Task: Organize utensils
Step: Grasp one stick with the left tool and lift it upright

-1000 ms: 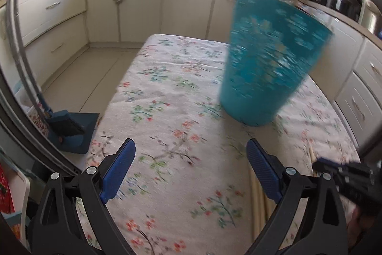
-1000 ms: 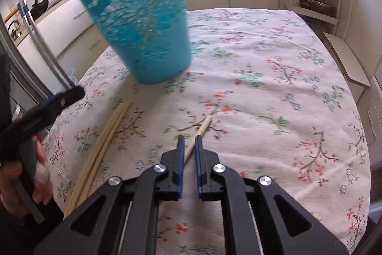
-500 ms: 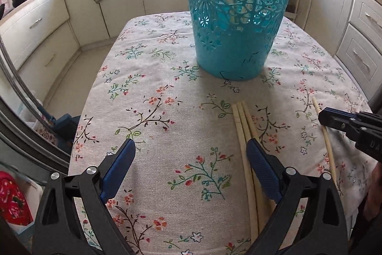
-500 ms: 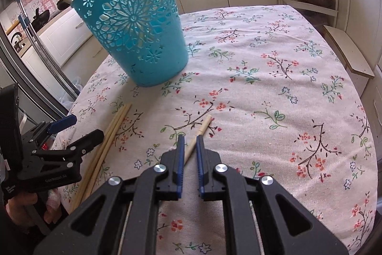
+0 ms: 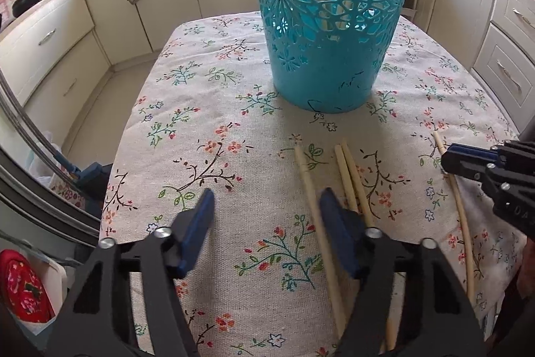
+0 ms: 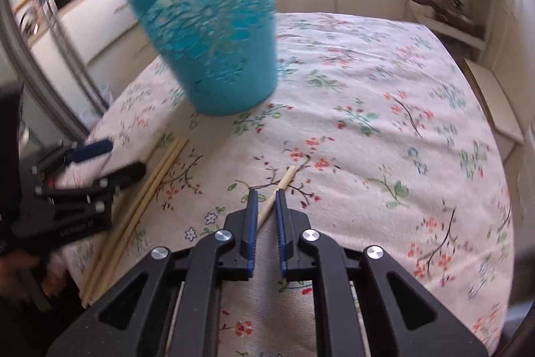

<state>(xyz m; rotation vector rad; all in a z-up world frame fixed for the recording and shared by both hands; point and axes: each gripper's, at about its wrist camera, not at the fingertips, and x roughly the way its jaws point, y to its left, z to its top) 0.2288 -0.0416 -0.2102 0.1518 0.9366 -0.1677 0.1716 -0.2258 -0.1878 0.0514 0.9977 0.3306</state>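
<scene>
Chopsticks (image 5: 354, 189), pale wood, lie on the table (image 5: 207, 109); left gripper (image 5: 264, 206) jaws apart, right gripper (image 6: 265, 206) jaws clamp one chopstick (image 6: 284, 183)

Floral-cloth table (image 5: 207, 109): teal openwork basket (image 5: 329, 32) upright at centre; four wooden chopsticks (image 5: 356, 186) flat nearby.

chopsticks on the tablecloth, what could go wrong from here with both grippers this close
1. The right gripper has its jaws narrowly around one chopstick near its end; lifted from there, it may pivot or slip out.
2. The left gripper is open over three loose chopsticks lying close together, so closing could catch two or nudge them.
3. The teal basket stands just beyond; a swung stick might bump it.
</scene>
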